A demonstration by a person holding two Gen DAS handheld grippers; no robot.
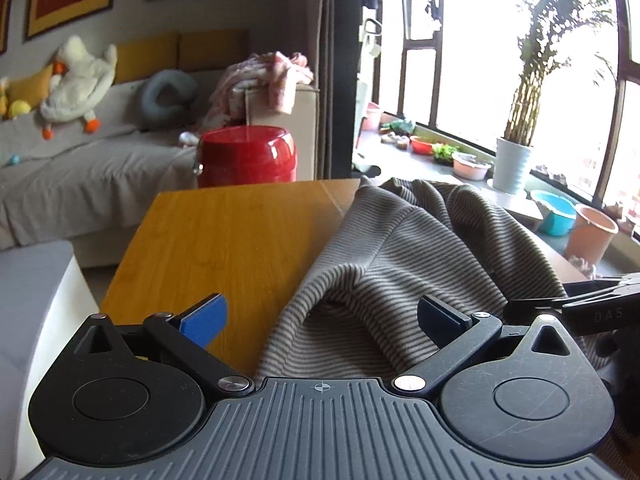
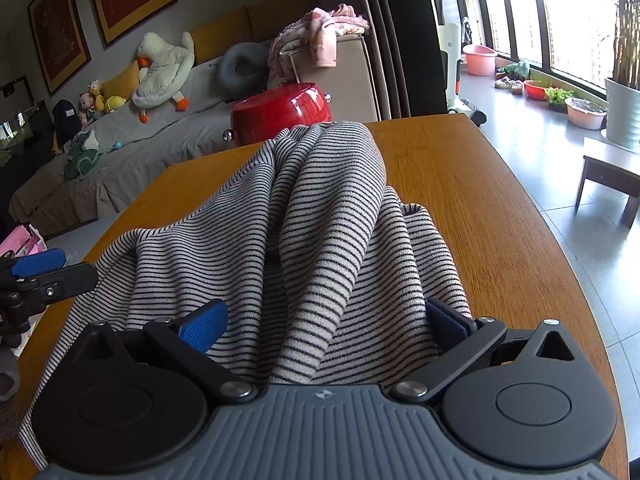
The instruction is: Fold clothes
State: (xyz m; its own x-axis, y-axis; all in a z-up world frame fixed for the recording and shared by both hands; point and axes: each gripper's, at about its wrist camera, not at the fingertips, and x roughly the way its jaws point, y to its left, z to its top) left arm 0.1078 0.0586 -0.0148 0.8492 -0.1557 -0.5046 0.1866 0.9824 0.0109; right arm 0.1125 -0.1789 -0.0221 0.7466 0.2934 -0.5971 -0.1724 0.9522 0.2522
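The grey-and-black striped ribbed knit garment [image 2: 320,216] looks soft and matt, lying on the smooth, satin orange-brown wooden table [image 2: 472,200]. Behind the table, the round red plastic tub [image 1: 246,156] shines glossily. Matt grey cloth covers the sofa [image 1: 80,168].

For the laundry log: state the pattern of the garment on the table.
The garment has thin dark horizontal stripes on light beige-grey; clearest in the right wrist view.

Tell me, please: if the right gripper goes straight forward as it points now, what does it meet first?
The right gripper is open, and the bunched fold of the striped garment already lies between its fingers, so it would probably press into that cloth first, on the wooden table.
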